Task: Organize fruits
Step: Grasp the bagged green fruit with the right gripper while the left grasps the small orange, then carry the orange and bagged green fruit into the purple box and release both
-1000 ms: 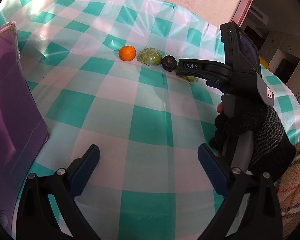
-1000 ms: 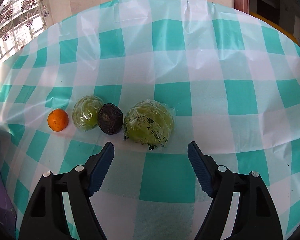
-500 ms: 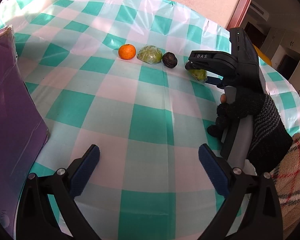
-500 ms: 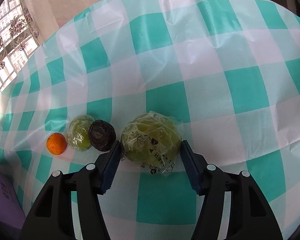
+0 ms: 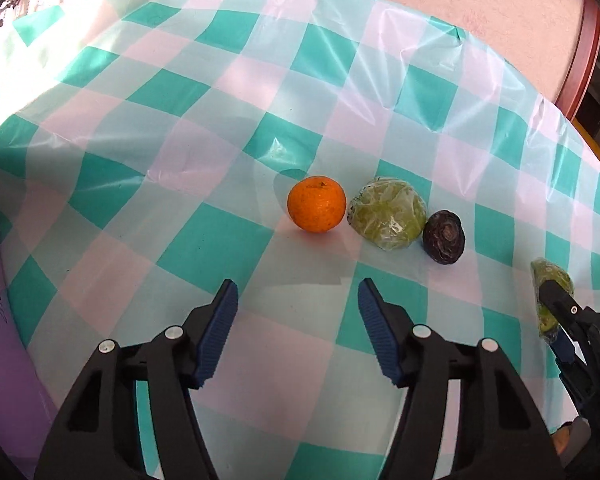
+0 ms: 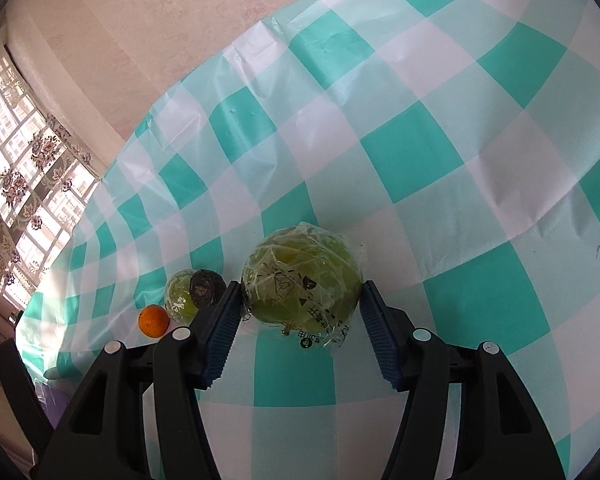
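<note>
Checked teal-and-white tablecloth [image 6: 412, 148]: right gripper [image 6: 296, 308] clamps large plastic-wrapped green fruit [image 6: 300, 280]. Smaller wrapped green fruit [image 5: 388, 218], dark purple round fruit [image 5: 444, 236], orange mandarin [image 5: 317, 209] wait in row. Left gripper [image 5: 298, 300] (jaws just narrowed) holds nothing. Sorting looks barely begun.

Black gripper [image 5: 298, 312] frame, ribbed blue pads [image 5: 220, 332], silver screws

Home dining room, checked plastic tablecloth [image 5: 228, 240], floral lace curtain [image 6: 24, 184] at window, wallpapered wall [image 6: 140, 20]
</note>
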The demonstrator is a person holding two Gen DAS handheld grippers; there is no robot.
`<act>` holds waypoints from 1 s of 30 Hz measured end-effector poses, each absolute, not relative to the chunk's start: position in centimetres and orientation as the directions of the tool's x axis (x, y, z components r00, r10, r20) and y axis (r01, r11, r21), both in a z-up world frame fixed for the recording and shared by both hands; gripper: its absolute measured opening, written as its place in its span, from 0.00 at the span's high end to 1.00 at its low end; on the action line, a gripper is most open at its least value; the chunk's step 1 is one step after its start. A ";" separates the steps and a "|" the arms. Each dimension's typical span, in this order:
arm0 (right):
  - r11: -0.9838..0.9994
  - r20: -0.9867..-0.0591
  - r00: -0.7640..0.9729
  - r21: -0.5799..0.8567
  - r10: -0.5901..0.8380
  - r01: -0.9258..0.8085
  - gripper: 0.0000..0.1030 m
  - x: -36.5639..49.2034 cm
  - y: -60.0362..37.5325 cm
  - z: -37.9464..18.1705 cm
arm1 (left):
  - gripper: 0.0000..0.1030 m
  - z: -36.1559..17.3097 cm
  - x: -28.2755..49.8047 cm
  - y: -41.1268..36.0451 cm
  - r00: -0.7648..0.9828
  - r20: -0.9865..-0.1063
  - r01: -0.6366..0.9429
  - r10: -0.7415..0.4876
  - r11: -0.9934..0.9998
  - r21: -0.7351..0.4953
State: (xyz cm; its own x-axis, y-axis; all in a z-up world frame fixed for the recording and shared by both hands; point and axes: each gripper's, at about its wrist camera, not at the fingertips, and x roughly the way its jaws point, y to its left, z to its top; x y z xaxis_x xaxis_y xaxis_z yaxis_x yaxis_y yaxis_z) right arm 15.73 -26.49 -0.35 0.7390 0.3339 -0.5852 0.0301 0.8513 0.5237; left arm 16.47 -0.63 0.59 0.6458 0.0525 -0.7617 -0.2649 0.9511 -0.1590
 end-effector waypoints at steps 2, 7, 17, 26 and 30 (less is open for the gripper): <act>0.859 -0.588 0.738 0.511 0.330 0.023 0.42 15.7 -26.3 -0.3 | 0.44 0.7 18.1 -0.9 0.645 -0.760 -0.250 0.079 0.962 -0.112; 0.868 -0.593 0.731 0.497 0.338 0.002 0.42 15.8 -25.7 -0.2 | 0.46 0.7 21.6 -0.7 0.626 -0.772 -0.253 0.105 0.965 -0.074; 0.861 -0.584 0.732 0.509 0.351 -0.007 0.42 15.9 -25.8 -0.3 | 0.67 1.4 21.6 1.0 0.671 -0.740 -0.239 0.041 0.957 -0.164; 0.869 -0.592 0.731 0.494 0.339 -0.003 0.42 14.8 -25.2 -0.2 | 0.67 1.5 16.5 2.5 0.702 -0.708 -0.232 -0.074 0.916 -0.326; 0.867 -0.592 0.728 0.499 0.346 -0.006 0.42 13.1 -24.7 -0.2 | 0.67 1.2 13.1 1.0 0.707 -0.701 -0.206 -0.093 0.921 -0.330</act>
